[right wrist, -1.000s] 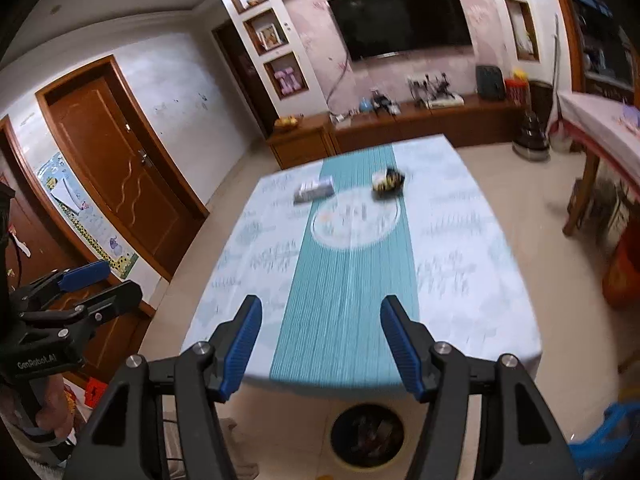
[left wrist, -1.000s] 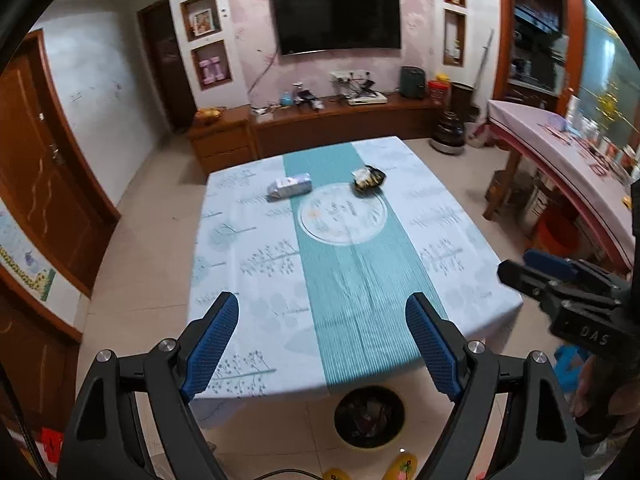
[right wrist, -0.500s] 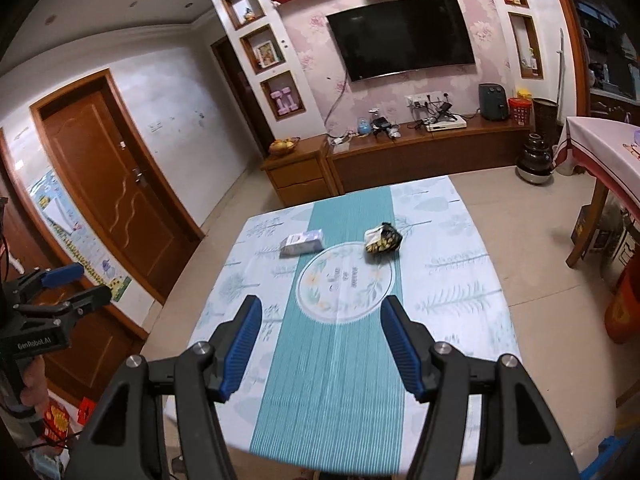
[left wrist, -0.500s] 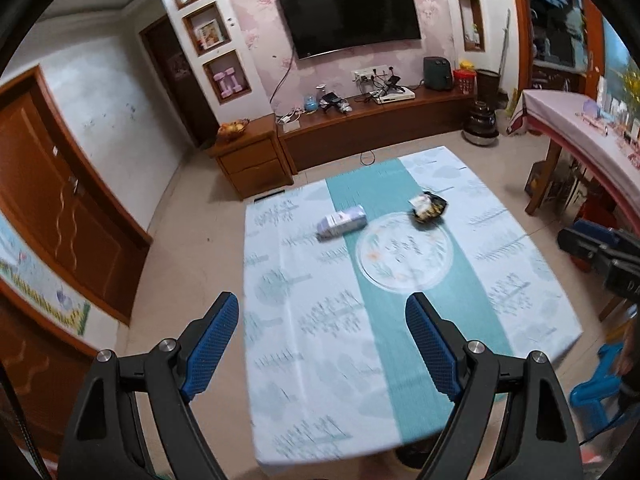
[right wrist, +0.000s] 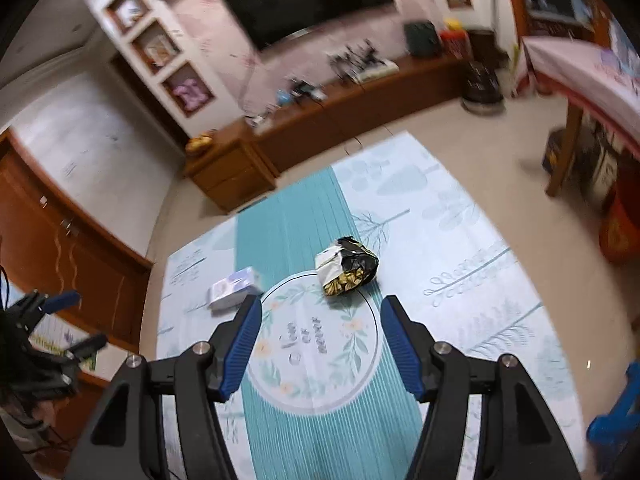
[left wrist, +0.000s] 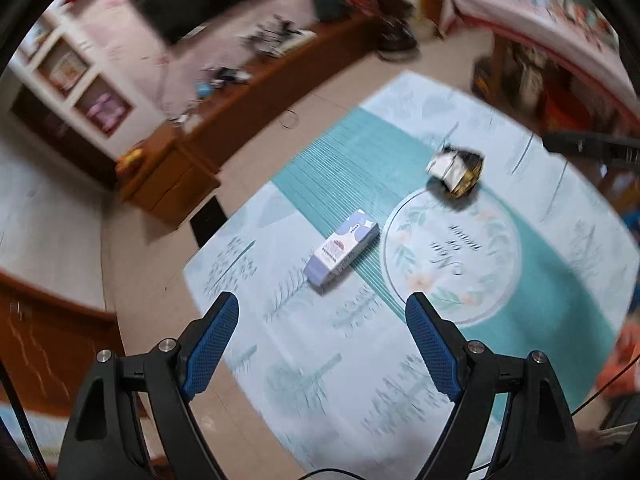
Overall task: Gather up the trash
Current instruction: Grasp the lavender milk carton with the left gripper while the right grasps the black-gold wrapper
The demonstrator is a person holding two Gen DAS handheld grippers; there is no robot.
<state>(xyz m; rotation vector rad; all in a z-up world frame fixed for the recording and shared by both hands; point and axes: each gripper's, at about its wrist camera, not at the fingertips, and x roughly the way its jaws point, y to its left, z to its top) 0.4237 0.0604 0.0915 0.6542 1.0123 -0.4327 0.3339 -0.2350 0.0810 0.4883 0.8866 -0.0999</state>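
A small lilac-and-white carton [left wrist: 342,246] lies on the patterned tablecloth [left wrist: 360,380], a short way beyond my left gripper [left wrist: 322,316], which is open and empty. A crumpled black, white and gold wrapper [right wrist: 347,266] sits at the far rim of the round floral print, just ahead of my right gripper [right wrist: 320,320], also open with nothing between its blue pads. The wrapper [left wrist: 456,170] shows at the right in the left wrist view, and the carton [right wrist: 234,288] at the left in the right wrist view. The left gripper [right wrist: 60,320] appears at that view's left edge.
The tablecloth [right wrist: 480,280] has a teal stripe down its middle. Beyond the table stand a wooden TV cabinet [right wrist: 360,96] and a small drawer unit [right wrist: 228,168]. A second table with a pink cloth [right wrist: 580,72] stands at the right, with a red bucket [right wrist: 620,232] beneath it.
Both grippers have swept forward and down over the table, rolling as they went; carton and wrapper now look much nearer. The floor bin by the table's near edge has left view. Jaws unchanged.
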